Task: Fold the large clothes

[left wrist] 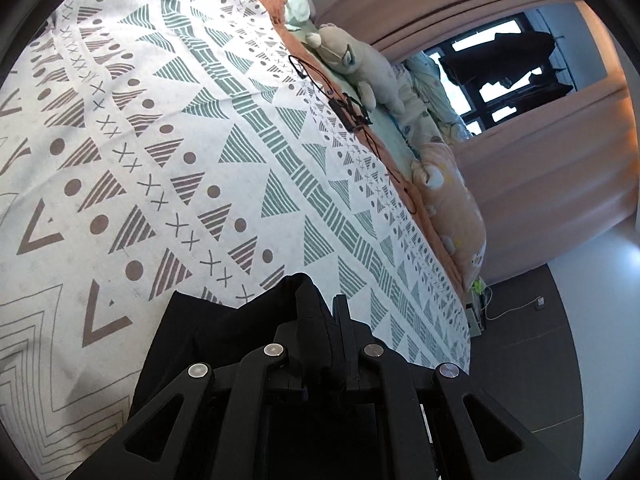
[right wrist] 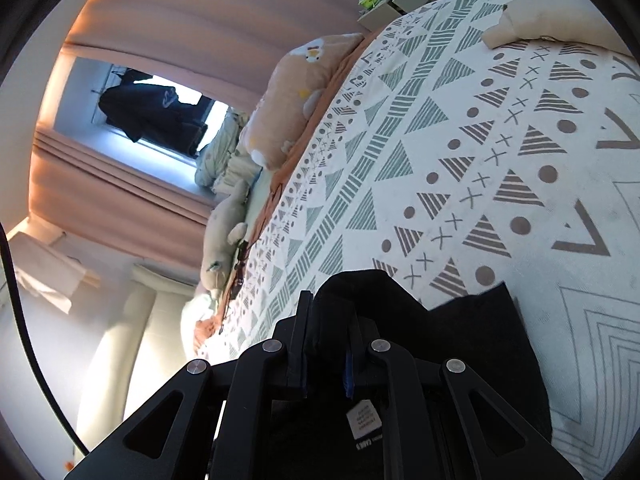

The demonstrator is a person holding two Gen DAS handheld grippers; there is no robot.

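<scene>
**A:** Where is the black garment (left wrist: pixel 224 344) now?

**B:** We hold it up by two spots. In the left view, our left gripper (left wrist: pixel 324 320) is pinching a bunched bit of it tight. The rest hangs down to the left, over the near part of the patterned blanket (left wrist: pixel 200 120).

**A:** And the other side?

**B:** In the right view, our right gripper (right wrist: pixel 330 320) pinches another bunch of the same black cloth. There the cloth spreads out to the right.

**A:** So the garment runs between our two hands?

**B:** We think so. Its long way goes side to side, along the near edge of the bed. Both hands look about equally near. The open blanket lies farther ahead, so we judge the cloth should be laid down there.
</scene>
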